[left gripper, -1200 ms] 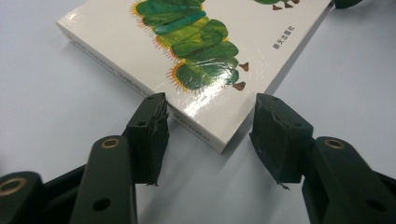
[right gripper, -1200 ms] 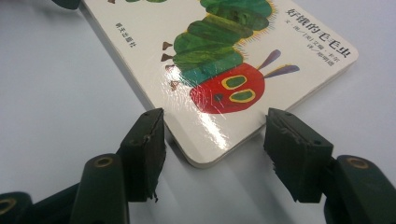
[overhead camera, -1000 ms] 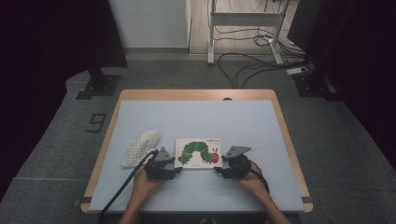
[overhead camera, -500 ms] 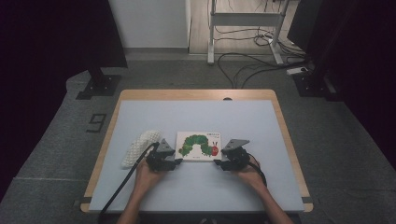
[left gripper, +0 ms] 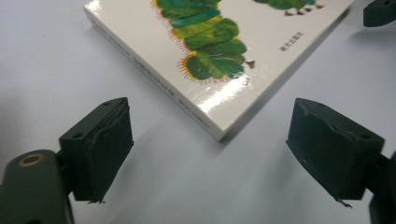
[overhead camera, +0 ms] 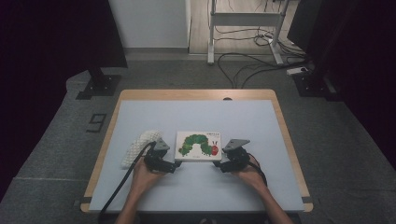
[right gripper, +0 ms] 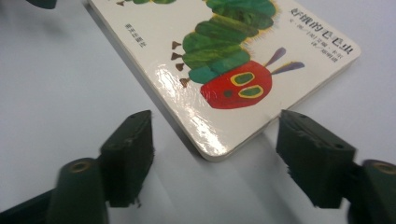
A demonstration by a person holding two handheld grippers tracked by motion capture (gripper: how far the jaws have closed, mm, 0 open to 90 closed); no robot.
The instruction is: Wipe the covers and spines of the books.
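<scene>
The book (overhead camera: 198, 145) lies flat near the table's (overhead camera: 280, 186) front edge, its long axis running left to right, caterpillar head rightward, while the left gripper (overhead camera: 173, 164) and right gripper (overhead camera: 219, 165) have just been opening, each empty at a near corner, whose small print the gripper views reveal.

The caterpillar board book (left gripper: 205, 56) is showing a glossy, smooth card cover catching glare. The desk (overhead camera: 201, 116) is looking matt pale blue with a wooden rim. The white cloth (overhead camera: 137, 145) is appearing knobbly, and the claw pads (left gripper: 334, 149) are showing matt, worn black rubber.
</scene>
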